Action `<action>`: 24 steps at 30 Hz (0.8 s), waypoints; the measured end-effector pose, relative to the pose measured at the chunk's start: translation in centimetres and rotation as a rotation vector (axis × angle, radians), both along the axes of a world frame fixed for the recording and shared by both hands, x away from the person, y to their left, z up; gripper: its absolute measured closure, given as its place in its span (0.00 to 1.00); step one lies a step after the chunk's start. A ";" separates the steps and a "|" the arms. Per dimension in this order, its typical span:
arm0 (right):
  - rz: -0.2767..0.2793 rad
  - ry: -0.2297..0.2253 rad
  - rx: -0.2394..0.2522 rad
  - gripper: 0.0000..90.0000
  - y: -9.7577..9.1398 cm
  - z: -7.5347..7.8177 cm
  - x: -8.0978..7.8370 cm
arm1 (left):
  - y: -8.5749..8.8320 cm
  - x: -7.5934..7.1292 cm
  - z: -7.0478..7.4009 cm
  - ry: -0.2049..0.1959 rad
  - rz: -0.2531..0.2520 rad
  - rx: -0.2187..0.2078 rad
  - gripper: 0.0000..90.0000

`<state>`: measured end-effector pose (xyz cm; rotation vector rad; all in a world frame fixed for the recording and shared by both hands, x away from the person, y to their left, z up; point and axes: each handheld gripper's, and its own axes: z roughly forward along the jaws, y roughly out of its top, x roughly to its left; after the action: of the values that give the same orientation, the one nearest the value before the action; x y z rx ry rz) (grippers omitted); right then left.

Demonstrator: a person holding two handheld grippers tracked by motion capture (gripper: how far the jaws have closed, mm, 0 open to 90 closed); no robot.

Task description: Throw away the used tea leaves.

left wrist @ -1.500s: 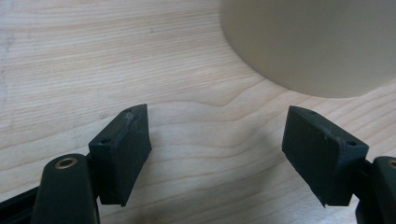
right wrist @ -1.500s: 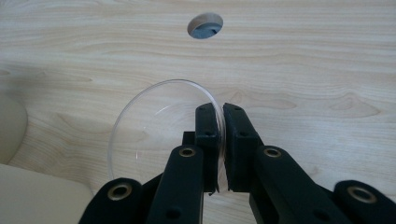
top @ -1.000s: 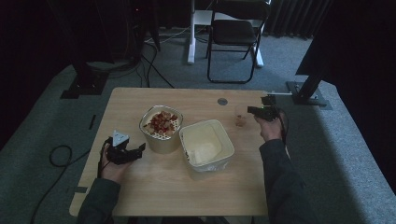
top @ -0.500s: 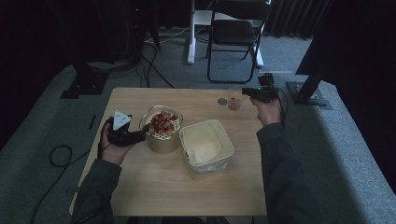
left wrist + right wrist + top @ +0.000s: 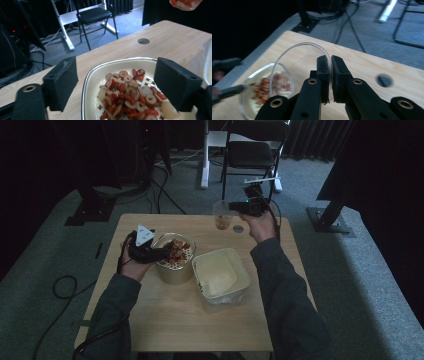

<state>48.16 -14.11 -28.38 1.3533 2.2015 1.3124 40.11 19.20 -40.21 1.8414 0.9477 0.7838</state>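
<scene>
Two claws logged: our right claw (image 5: 231, 208) pinches the clear plastic cup's (image 5: 222, 215) rim, up right of the round metal bowl of red slices (image 5: 174, 257), which our left claw (image 5: 159, 254) straddles, jaws apart.

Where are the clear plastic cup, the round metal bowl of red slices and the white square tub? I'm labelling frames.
clear plastic cup (image 5: 221, 215), high view, side wall.
round metal bowl (image 5: 174, 274), high view, outer wall.
white square tub (image 5: 243, 271), high view, right rim.

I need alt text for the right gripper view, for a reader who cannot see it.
The right gripper is shut on the rim of a clear cup, held above a wooden table. Through and below the cup, blurred, is a bowl with red pieces. A round hole in the table lies to the right.
</scene>
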 end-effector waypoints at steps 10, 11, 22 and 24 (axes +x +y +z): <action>0.134 0.024 0.028 0.95 5.5 1.2 -0.6 | -3.0 1.2 0.2 -0.003 -0.057 -0.007 0.45; 0.143 0.021 0.021 0.95 5.9 1.2 -0.8 | -3.2 1.3 0.2 -0.005 -0.062 -0.010 0.48; 0.192 0.027 0.025 0.95 7.9 1.7 -1.3 | -4.7 1.7 0.4 -0.068 -0.144 -0.044 0.38; 0.196 0.033 0.020 0.95 8.1 1.6 -1.3 | -4.9 1.6 0.5 -0.081 -0.157 -0.049 0.36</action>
<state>46.83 -6.06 -26.78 1.1986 2.4007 1.3900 41.73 14.32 -39.68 1.8037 0.7548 0.7261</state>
